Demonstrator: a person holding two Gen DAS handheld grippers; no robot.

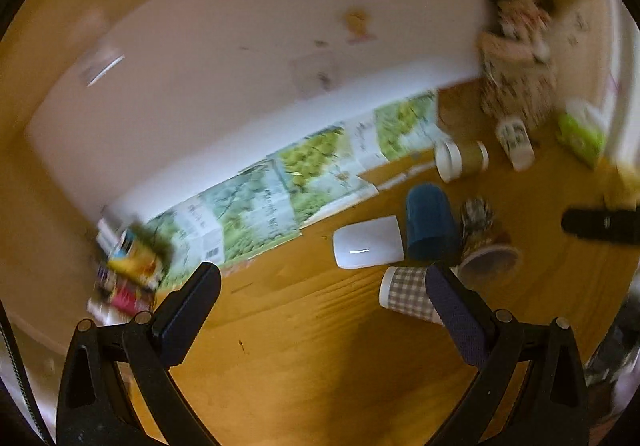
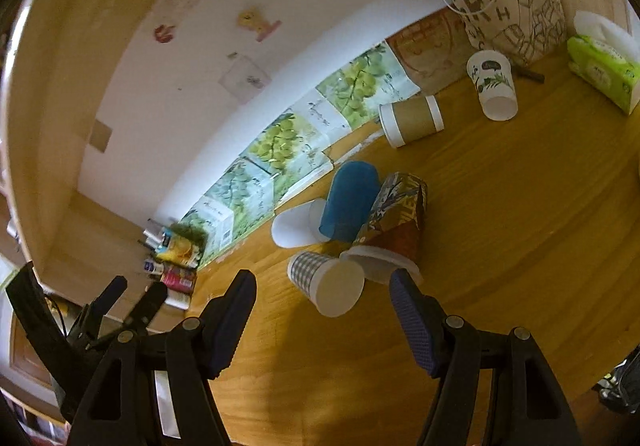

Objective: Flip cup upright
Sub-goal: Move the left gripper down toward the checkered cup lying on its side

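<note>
Several cups sit on the wooden table (image 2: pixel 500 230). A checkered paper cup (image 2: pixel 326 284) (image 1: pixel 408 292) lies on its side. A white cup (image 2: pixel 296 224) (image 1: pixel 370 242) lies on its side too. A blue cup (image 2: pixel 350 200) (image 1: pixel 430 222) and a patterned cup (image 2: pixel 394 222) (image 1: pixel 484 238) stand upside down. A brown cup (image 2: pixel 412 120) (image 1: pixel 460 158) lies farther back. A floral white cup (image 2: pixel 494 84) (image 1: pixel 514 140) stands inverted. My right gripper (image 2: pixel 322 288) is open and empty, just short of the checkered cup. My left gripper (image 1: pixel 320 282) is open and empty; its right finger overlaps the checkered cup. The left wrist view is blurred.
A printed canvas bag (image 2: pixel 516 18) and a green tissue pack (image 2: pixel 604 68) stand at the back right. Grape-print boxes (image 2: pixel 280 142) line the wall. Small packets (image 2: pixel 172 258) lie at the left end. My left gripper also shows at lower left in the right wrist view (image 2: pixel 138 292).
</note>
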